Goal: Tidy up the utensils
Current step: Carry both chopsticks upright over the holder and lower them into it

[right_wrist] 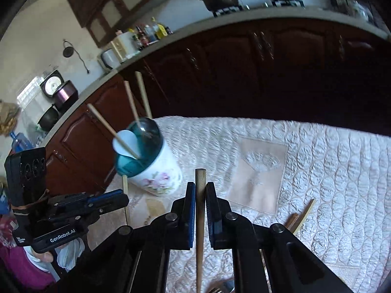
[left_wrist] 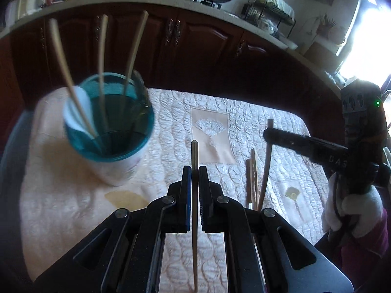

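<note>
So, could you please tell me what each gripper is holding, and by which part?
Each holds one thin wooden chopstick near its upper end: the left gripper one, the right gripper another.

Both wrist cams look steeply down, close over quilted table [left_wrist: 244, 122]; both share cup [left_wrist: 110, 131], far cabinets [right_wrist: 244, 73].

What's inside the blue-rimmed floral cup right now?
Three pale wooden chopsticks stand tilted in the white floral cup with the blue rim, beside a white rounded piece, perhaps a spoon. Their lower ends and the cup's bottom are hidden by the tinted wall.
</note>
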{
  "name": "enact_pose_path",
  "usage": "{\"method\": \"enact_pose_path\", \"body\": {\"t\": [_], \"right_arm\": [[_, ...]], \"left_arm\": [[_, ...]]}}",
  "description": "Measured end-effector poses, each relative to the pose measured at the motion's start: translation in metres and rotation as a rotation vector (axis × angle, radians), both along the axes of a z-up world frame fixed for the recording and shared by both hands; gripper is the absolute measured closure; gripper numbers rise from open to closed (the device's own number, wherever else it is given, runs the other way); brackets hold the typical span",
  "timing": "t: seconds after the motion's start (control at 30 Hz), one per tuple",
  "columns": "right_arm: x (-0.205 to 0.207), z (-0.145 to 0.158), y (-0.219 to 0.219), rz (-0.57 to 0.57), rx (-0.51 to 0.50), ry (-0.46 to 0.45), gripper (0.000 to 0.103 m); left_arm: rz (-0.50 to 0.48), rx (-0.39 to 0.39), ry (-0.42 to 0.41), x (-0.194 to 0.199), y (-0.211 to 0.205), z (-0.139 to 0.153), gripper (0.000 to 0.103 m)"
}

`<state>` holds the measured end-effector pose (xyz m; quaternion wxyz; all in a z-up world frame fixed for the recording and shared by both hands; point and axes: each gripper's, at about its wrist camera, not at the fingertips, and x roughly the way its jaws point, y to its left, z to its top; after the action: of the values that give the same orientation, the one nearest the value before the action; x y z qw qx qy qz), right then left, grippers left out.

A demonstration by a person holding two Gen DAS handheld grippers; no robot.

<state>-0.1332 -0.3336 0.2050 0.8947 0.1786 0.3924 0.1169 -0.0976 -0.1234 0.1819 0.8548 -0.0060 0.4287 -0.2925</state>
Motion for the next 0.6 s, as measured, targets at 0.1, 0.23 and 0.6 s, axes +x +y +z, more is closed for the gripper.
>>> {"method": "enact_pose_path", "body": {"t": [0.1, 0.23, 0.6], "right_arm": [[-0.007, 0.011, 0.008, 0.017, -0.006, -0.025, 0.096], [-0.008, 0.023, 0.022, 0.039, -0.030, -0.045, 0.096], [-0.001, 0.051, 0.043, 0.070, -0.062, -0.104, 0.096]], "left_arm": [[0.012, -0.008, -0.024, -0.010, 0.013, 0.010, 0.099], [0.034, -0.012, -0.053, -0.018, 0.025, 0.021, 0.099], [0.069, -0.034, -0.112, -0.028, 0.048, 0.050, 0.099]]}}
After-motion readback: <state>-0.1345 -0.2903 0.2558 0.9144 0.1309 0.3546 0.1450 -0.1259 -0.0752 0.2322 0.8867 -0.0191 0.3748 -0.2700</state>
